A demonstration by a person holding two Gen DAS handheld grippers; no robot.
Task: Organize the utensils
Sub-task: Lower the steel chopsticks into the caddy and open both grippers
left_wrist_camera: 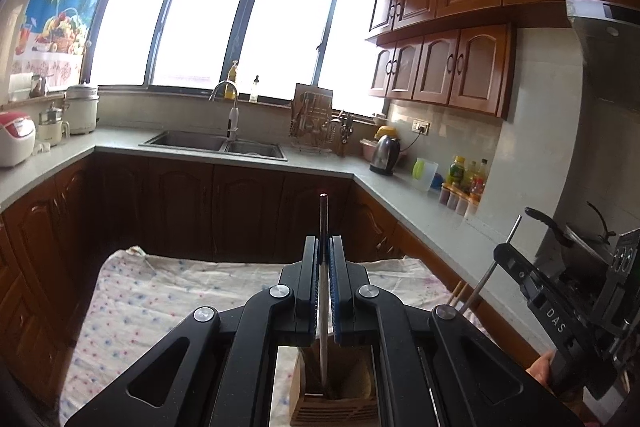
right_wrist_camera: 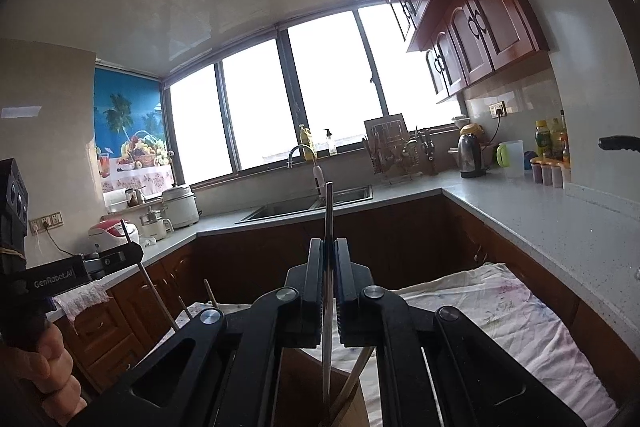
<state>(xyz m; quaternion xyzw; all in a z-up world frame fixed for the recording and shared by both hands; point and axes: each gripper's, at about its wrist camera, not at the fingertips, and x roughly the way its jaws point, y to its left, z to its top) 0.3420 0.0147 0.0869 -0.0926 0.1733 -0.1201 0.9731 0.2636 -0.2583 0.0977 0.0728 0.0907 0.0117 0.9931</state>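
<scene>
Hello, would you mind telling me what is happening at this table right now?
A person holds a gripper in each hand over a table draped in a pale floral cloth. The left gripper is shut on a thin metal chopstick, whose lower end sits in a light wooden utensil holder. The right gripper is shut on a second thin metal chopstick, also reaching down into that holder, which already has wooden chopsticks in it.

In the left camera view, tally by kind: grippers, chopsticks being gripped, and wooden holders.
Grippers: 2, the left gripper and the right gripper
Gripped chopsticks: 2, the left chopstick and the right chopstick
Wooden holder: 1
Total: 5
</scene>
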